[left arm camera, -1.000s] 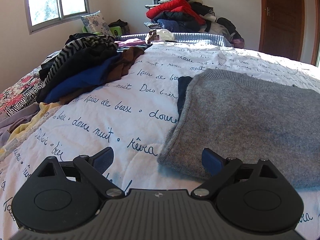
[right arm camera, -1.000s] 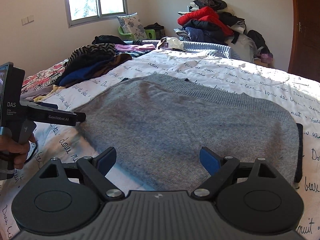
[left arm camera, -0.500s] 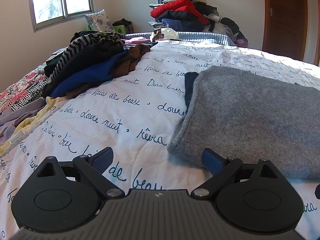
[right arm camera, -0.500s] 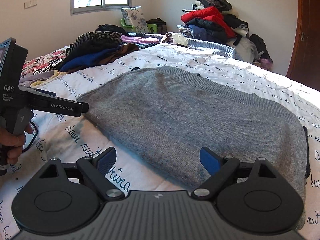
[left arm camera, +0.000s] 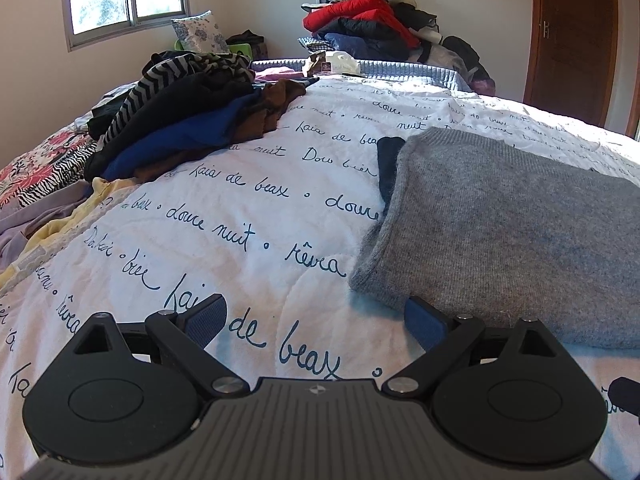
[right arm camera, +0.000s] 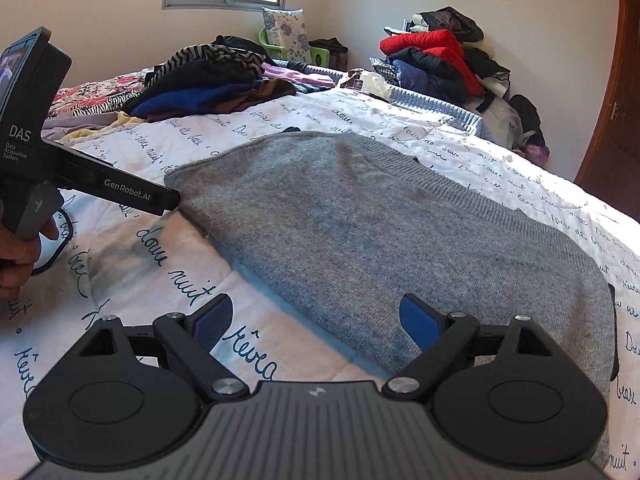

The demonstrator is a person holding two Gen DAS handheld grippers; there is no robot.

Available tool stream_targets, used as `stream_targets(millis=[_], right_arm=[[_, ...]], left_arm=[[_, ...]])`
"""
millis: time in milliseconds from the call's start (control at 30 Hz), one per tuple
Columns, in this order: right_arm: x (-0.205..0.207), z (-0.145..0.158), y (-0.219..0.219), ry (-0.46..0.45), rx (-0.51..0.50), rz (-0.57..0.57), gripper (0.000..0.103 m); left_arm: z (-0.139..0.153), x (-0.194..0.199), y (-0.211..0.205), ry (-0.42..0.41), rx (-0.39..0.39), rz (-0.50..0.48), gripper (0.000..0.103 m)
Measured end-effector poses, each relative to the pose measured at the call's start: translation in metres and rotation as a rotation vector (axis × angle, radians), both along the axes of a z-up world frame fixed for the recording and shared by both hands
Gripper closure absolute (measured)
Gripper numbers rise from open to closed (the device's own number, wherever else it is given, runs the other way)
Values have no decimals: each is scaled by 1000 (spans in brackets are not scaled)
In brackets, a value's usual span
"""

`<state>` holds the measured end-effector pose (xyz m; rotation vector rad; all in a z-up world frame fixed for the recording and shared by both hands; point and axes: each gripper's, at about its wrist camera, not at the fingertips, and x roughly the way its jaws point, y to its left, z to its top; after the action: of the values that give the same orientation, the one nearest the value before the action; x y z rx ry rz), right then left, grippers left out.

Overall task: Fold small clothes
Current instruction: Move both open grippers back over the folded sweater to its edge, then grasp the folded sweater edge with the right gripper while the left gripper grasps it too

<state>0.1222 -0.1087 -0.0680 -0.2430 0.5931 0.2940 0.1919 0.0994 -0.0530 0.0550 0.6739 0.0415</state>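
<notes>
The folded grey knitted sweater lies flat on the white bedcover with dark blue handwriting; its right side runs out of the left wrist view, and a dark blue cloth peeks out from under it, mostly hidden; the left gripper hangs wide open by the sweater's near corner, holding nothing; the right gripper is wide open too, empty, over the near edge; a heap of dark, striped and blue clothes sits further back; a red and black pile stands past the bed.
</notes>
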Motion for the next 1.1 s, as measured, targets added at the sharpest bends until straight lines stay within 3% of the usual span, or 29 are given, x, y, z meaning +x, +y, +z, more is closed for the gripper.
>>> stream_targets(millis=[233, 367, 600, 733, 900, 1100], right_arm=[[0, -8, 7, -16, -44, -1, 12], [0, -11, 22, -81, -126, 28, 12], [5, -24, 55, -158, -271, 49, 12], [5, -32, 69, -218, -363, 44, 11], [14, -43, 94, -322, -505, 48, 6], [34, -46, 116, -380, -544, 49, 6]], left_arm=[[4, -4, 13, -29, -88, 14, 9], [14, 4, 25, -37, -150, 36, 9], [14, 34, 39, 66, -334, -17, 9], [10, 60, 43, 118, -430, -107, 9], [8, 114, 50, 201, -570, -205, 9], [-9, 177, 46, 308, -759, -276, 8]])
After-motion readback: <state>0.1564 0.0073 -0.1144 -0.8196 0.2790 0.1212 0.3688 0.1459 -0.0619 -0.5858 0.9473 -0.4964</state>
